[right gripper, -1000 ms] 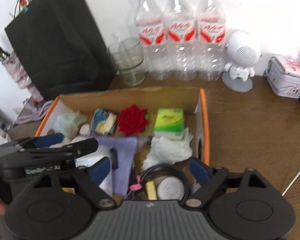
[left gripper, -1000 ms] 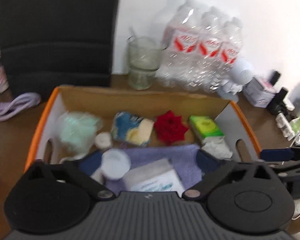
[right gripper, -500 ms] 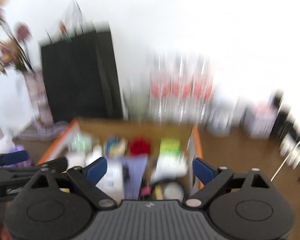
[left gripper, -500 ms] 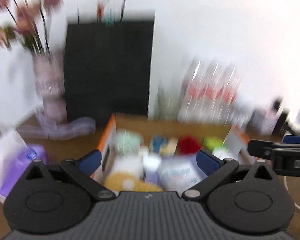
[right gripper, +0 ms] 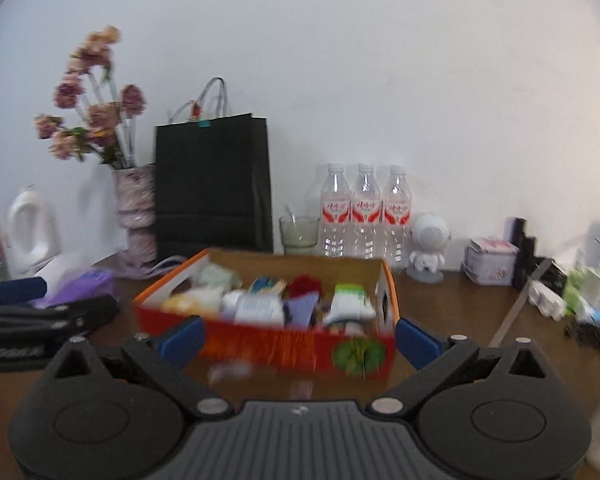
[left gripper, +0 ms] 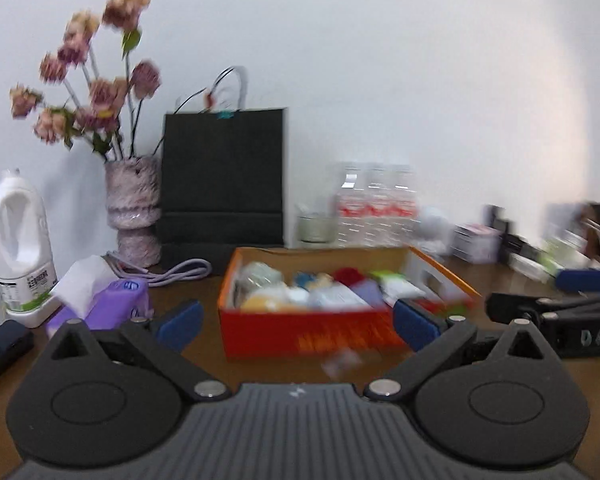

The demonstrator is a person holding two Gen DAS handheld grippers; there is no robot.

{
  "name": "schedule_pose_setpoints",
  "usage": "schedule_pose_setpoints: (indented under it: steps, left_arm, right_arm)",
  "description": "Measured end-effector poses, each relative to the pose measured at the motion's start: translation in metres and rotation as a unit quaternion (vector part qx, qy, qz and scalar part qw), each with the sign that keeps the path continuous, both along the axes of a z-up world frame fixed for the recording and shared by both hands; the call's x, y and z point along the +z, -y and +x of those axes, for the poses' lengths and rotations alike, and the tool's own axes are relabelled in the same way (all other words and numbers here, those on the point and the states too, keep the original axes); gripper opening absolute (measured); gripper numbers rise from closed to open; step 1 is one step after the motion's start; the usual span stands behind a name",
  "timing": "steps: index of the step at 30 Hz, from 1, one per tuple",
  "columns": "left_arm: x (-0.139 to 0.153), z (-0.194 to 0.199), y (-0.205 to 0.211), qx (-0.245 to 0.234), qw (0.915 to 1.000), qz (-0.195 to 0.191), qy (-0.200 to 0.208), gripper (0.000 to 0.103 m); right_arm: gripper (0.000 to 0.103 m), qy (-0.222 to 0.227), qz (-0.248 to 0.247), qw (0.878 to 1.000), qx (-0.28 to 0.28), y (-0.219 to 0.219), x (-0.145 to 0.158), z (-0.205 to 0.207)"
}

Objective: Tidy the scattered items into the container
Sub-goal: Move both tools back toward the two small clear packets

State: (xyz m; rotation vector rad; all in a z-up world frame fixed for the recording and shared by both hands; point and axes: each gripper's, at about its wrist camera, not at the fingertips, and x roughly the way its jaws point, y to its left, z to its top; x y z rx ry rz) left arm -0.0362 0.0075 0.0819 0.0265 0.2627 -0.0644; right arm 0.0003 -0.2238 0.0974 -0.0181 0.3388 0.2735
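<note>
Both grippers, left gripper (left gripper: 296, 322) and right gripper (right gripper: 298, 338), are hanging open and empty; the right's jaws have just been widening. We are facing the full orange box (right gripper: 268, 340) on the table (right gripper: 460, 320); overfilled items risk spilling out if we are bumping it.

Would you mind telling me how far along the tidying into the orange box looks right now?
Mostly done, it seems: the orange box is packed with items, among them a red flower and a green packet. Nothing is in hand; the left hand-held gripper and right hand-held gripper are both open and empty. Possibly left: the purple tissue pack beside the box.
</note>
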Motion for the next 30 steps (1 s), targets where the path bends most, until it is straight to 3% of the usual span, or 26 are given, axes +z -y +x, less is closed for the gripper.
schedule_pose_setpoints:
  steps: [8,12,15,23,26,30]
  left_arm:
    - [-0.04,-0.143,0.008,0.012,0.9998,-0.011,0.012,0.103]
    - [-0.042,-0.16,0.009,0.006,0.9998,0.005,0.017,0.103]
    - [-0.041,-0.162,0.006,0.007,0.9998,-0.011,0.018,0.103]
    - [-0.045,-0.114,0.005,-0.004,0.9993,-0.028,-0.026,0.103]
    - [-0.041,-0.071,0.007,-0.031,0.9981,-0.02,-0.049,0.103]
    - [-0.041,0.005,0.011,-0.079,0.9925,0.02,-0.091,0.103]
  right_arm:
    - [0.103,-0.007,0.019,1.0,0.017,0.019,-0.051,-0.149]
    - [0.103,-0.002,-0.003,1.0,0.022,0.018,-0.055,-0.172]
    - [0.103,-0.004,0.009,1.0,0.018,0.02,-0.056,-0.173]
    - [0.096,-0.035,0.022,0.999,0.011,0.026,-0.055,-0.131]
    - [0.088,-0.065,0.014,0.998,0.018,0.02,-0.051,-0.093]
    - [0.08,-0.113,0.012,0.993,0.024,0.007,-0.05,-0.027]
